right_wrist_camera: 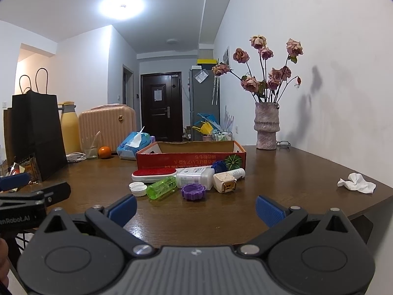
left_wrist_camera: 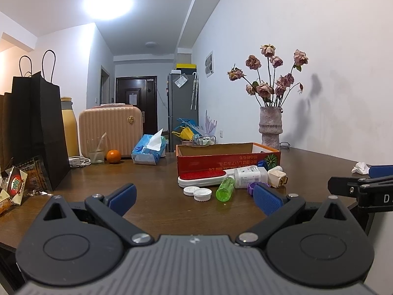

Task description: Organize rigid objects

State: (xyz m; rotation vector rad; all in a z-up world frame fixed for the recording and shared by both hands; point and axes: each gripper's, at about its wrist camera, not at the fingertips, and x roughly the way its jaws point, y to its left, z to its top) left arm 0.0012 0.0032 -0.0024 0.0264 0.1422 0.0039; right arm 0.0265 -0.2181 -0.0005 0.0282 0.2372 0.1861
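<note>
An open red cardboard box [left_wrist_camera: 228, 159] [right_wrist_camera: 191, 158] stands mid-table. In front of it lie a red-topped white lint brush [left_wrist_camera: 202, 177] [right_wrist_camera: 154, 174], two white caps [left_wrist_camera: 197, 193] [right_wrist_camera: 138, 188], a green bottle [left_wrist_camera: 225, 188] [right_wrist_camera: 162, 187], a white bottle [left_wrist_camera: 249, 175] [right_wrist_camera: 195, 177], a purple ring cap [right_wrist_camera: 192, 191] [left_wrist_camera: 251, 187], a blue cap [right_wrist_camera: 218, 166], a cream charger plug [left_wrist_camera: 277, 177] [right_wrist_camera: 224, 182] and a small white tube [right_wrist_camera: 237, 172]. My left gripper [left_wrist_camera: 195, 199] and my right gripper [right_wrist_camera: 196, 209] are both open and empty, just short of the pile.
The brown table [right_wrist_camera: 282, 172] carries black paper bags [left_wrist_camera: 41, 127], snack packets [left_wrist_camera: 17, 184], a yellow bottle [left_wrist_camera: 68, 125], a pink case [left_wrist_camera: 110, 130], a glass [left_wrist_camera: 97, 151], an orange [left_wrist_camera: 113, 156], a tissue pack [left_wrist_camera: 148, 148], a vase of dried roses [left_wrist_camera: 270, 130] and a crumpled tissue [right_wrist_camera: 357, 185].
</note>
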